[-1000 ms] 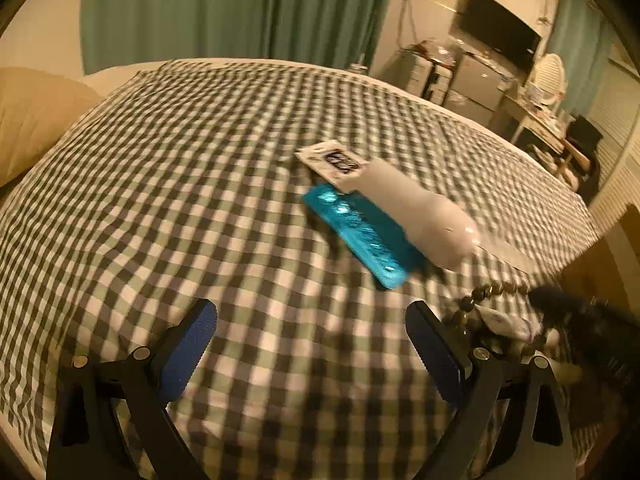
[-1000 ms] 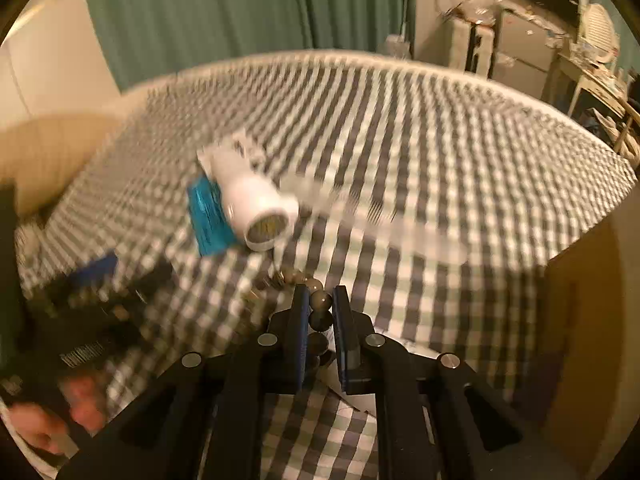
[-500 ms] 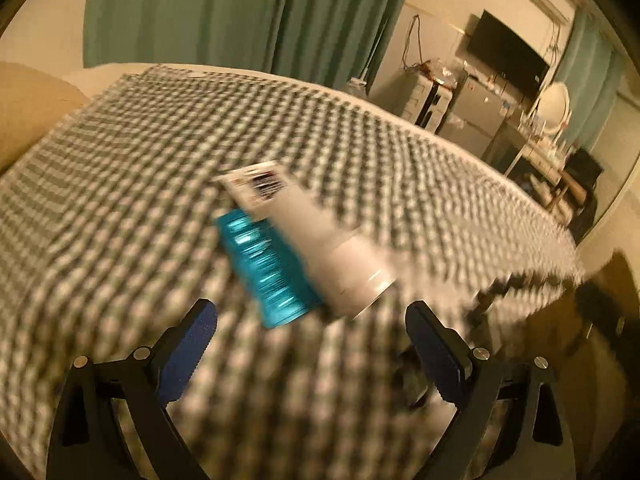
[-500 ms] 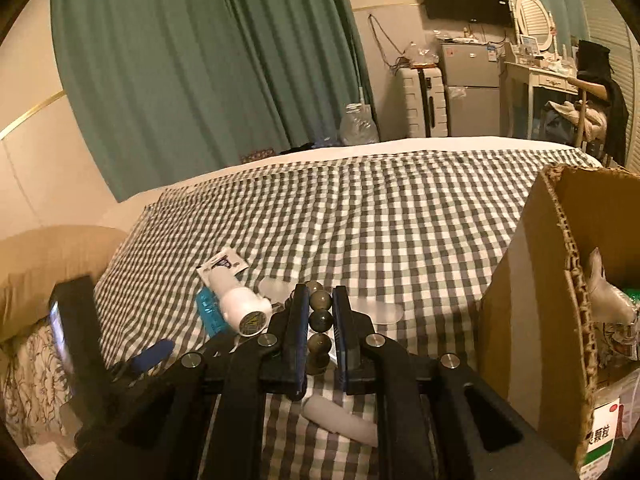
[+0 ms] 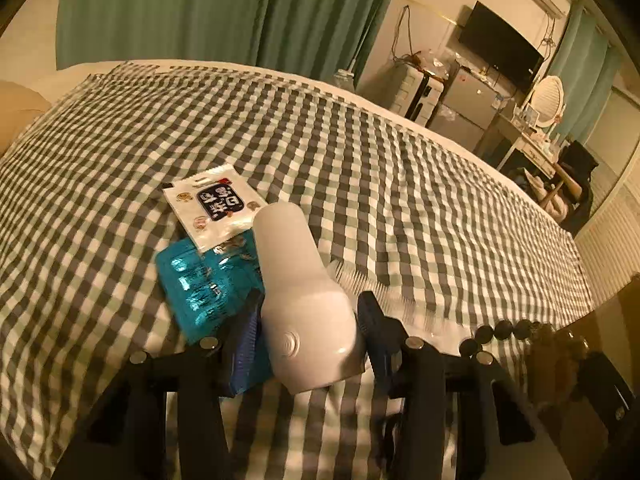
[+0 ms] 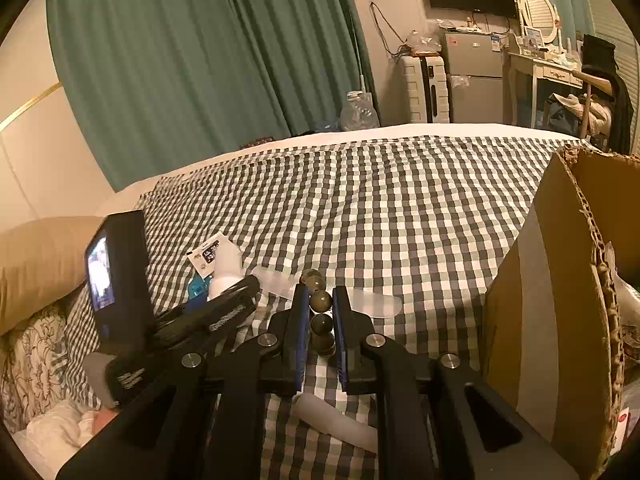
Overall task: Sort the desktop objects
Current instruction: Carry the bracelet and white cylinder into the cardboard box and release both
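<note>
On the green-and-white checked bedspread [image 5: 400, 184], the left gripper [image 5: 306, 332] straddles the wide near end of a white plastic bottle-shaped object [image 5: 304, 292]; its jaws are closing with that object between them, the blue pads at both its flanks, though whether they already press on it cannot be told. Under the object's left side lies a teal blister pack [image 5: 200, 284], and a white sachet with a dark label [image 5: 214, 204] overlaps the pack's far edge. A translucent plastic strip [image 5: 360, 280] lies just right of the white object.

The right gripper [image 6: 321, 320] is clenched on a string of dark round beads [image 6: 321, 302], held above the bedspread near the middle of its near edge; in the left wrist view the beads [image 5: 504, 330] show at the right. To the right stands an open cardboard box [image 6: 560, 300]. A pale tube [image 6: 336, 420] lies on the cloth beneath the right gripper. A tan pillow [image 6: 36, 260] sits at the far left.
</note>
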Demonstrator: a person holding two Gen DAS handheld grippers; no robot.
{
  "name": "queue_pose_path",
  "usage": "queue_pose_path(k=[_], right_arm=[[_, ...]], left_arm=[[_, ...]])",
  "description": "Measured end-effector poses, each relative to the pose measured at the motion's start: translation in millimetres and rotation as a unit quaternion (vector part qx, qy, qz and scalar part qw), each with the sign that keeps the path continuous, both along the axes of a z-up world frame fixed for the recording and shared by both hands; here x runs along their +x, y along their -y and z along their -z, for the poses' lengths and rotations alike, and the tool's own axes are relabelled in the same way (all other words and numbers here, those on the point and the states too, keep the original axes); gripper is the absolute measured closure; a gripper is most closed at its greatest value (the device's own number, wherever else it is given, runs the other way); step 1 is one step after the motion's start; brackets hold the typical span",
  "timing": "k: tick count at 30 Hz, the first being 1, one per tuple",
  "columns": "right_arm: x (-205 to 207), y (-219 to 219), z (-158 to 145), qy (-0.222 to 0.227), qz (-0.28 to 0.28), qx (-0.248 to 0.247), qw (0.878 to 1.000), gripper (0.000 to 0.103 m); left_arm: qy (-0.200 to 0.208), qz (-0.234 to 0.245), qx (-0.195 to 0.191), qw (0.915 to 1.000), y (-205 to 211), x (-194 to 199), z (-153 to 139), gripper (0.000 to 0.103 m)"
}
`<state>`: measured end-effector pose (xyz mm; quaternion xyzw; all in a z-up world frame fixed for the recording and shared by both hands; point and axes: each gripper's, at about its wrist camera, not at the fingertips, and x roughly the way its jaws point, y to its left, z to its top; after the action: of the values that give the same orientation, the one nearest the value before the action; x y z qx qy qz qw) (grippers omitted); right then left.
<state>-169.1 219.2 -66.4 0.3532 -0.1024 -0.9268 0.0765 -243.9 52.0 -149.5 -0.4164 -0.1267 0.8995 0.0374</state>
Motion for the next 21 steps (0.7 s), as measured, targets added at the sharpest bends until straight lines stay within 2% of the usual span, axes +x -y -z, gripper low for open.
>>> queue_pose_path(k=[5, 12, 16, 21], right_arm=[[8.4, -1.9, -6.1, -0.009, -0.003, -0.013, 1.0, 0.092], [25.6, 4.0, -26.8, -0.014, -0.017, -0.019, 1.0, 0.092], [40.4, -0.3, -39.5, -0.019, -0.017, -0.035, 0.999, 0.092], [67.0, -18.7, -66.2, -0.041, -0.002, -0.053, 0.998, 0.092]], left_arm=[[-0.024, 0.024, -0.014, 0.9993, 7.9, 23.4, -19.5, 0.054], [-0.028, 0.024, 0.006, 0.9993, 27.3, 69.3, -47.1, 0.054], [-0.024, 0.03, 0.015, 0.9991, 29.5, 96.5, -60.0, 0.054], [-0.044, 0.054, 0.019, 0.9974, 18.0, 126.2, -85.5, 0.054]])
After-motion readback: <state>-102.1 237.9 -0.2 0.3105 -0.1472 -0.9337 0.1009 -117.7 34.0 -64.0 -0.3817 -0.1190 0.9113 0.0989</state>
